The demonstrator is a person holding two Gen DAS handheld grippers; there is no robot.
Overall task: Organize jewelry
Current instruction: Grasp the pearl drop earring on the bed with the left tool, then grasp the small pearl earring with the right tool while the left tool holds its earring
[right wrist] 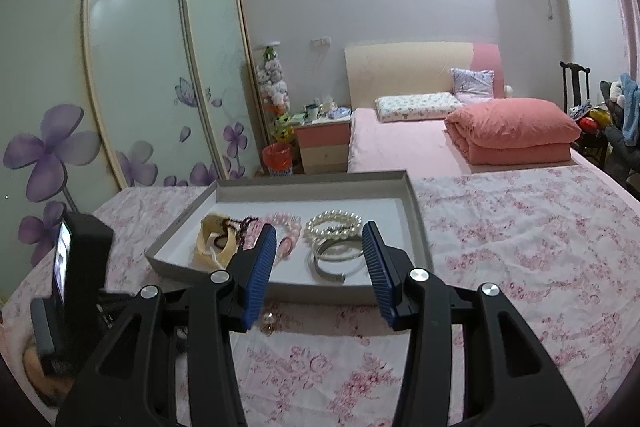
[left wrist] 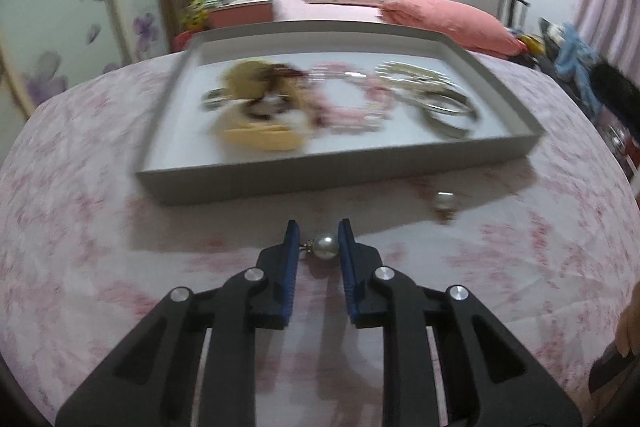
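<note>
Now my left tongs (left wrist: 319, 237) pinch a pearl earring (left wrist: 326, 245) near the tray's (left wrist: 340, 179) front edge. My right tongs (right wrist: 320, 251) hang spread. Next, I'd lift it into the tray.

On the cloth-covered table (right wrist: 520, 247) in front of me sits a tray (left wrist: 340, 171), with the bed (right wrist: 400, 143) behind it. In the tray, a pouch (right wrist: 212, 247) lies at the left, a bead bracelet (right wrist: 288, 227) in the middle, a pearl bracelet (right wrist: 332, 227) to its right, and a bangle (right wrist: 336, 259) nearer me. Before the tray, my left gripper (left wrist: 320, 239) pinches one pearl earring (left wrist: 327, 246); a second earring (left wrist: 445, 205) lies on the cloth to its right. My right gripper (right wrist: 320, 247) hangs above the tray's near edge.
</note>
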